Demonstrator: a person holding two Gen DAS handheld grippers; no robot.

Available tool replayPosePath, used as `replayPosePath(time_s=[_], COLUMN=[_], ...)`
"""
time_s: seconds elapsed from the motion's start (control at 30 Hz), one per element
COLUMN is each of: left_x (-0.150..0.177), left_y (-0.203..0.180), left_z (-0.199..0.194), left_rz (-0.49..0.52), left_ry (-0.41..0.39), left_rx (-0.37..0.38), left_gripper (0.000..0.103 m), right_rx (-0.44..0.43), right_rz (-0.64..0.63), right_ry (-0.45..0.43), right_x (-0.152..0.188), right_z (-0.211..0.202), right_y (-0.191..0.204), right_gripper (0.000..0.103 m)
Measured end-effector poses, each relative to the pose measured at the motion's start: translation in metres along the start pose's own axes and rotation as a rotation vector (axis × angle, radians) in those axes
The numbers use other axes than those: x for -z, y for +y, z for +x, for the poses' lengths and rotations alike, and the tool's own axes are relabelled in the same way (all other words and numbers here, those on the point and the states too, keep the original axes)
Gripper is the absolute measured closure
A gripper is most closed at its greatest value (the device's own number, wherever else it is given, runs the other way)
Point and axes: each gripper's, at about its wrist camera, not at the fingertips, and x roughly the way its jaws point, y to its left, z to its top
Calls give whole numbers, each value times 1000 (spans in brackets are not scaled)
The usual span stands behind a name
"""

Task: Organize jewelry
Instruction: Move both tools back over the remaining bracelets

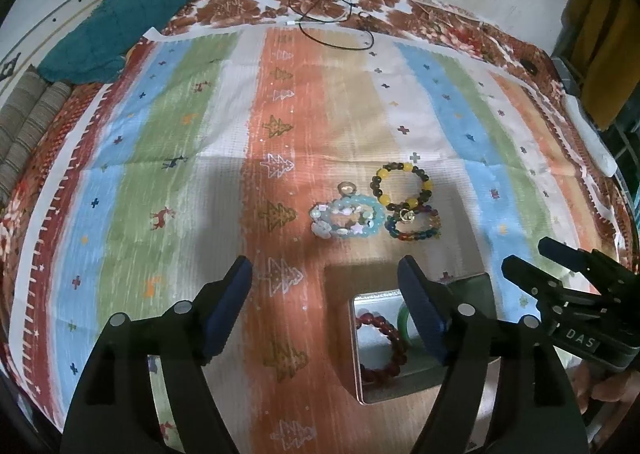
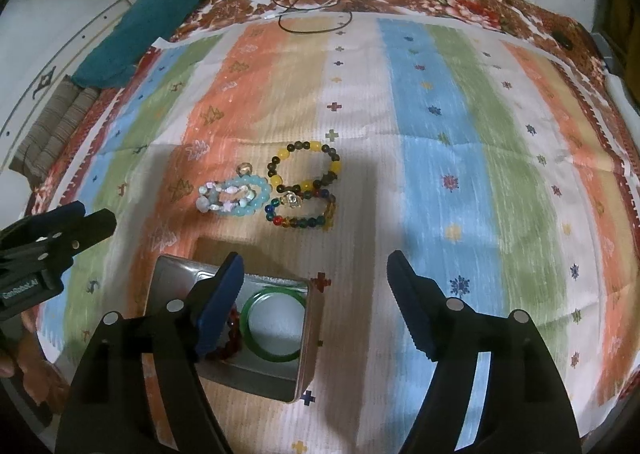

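Both tools hang wide open and empty over the striped cloth (image 2: 440, 174). Under the left tool (image 1: 325, 274) sits the metal tin (image 1: 376, 394), holding a dark red bead bracelet (image 1: 380, 350) and a green bangle (image 2: 274, 324); the right tool (image 2: 314, 270) hovers just right of it. Ahead of both, on the cloth, lie a pale blue bracelet (image 2: 234, 198), a yellow and dark bead bracelet (image 2: 306, 168) and, touching it, a multicoloured bracelet (image 2: 300, 212)

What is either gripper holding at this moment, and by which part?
Nothing is held. The left gripper and right gripper are both open and empty, above the tin.
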Motion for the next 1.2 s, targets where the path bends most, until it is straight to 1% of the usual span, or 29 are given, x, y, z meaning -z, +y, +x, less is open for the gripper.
replayPosePath(time_s=[0.07, 0.23, 0.53, 1.2], left_x=[-2, -8, -15, -29], left_y=[0, 1, 5, 3], left_z=[3, 8, 18, 56], left_rz=[5, 12, 21, 64], left_ry=[3, 13, 29, 95], left_rx=[-3, 6, -9, -51], left_gripper=[27, 25, 24, 24], right_rx=[2, 8, 16, 14], right_rz=[-2, -13, -28, -47], right_ry=[1, 3, 21, 73], right_x=[-2, -8, -18, -30], right_z=[2, 6, 19, 46], right_y=[0, -1, -1, 1], right_gripper=[26, 25, 25, 25])
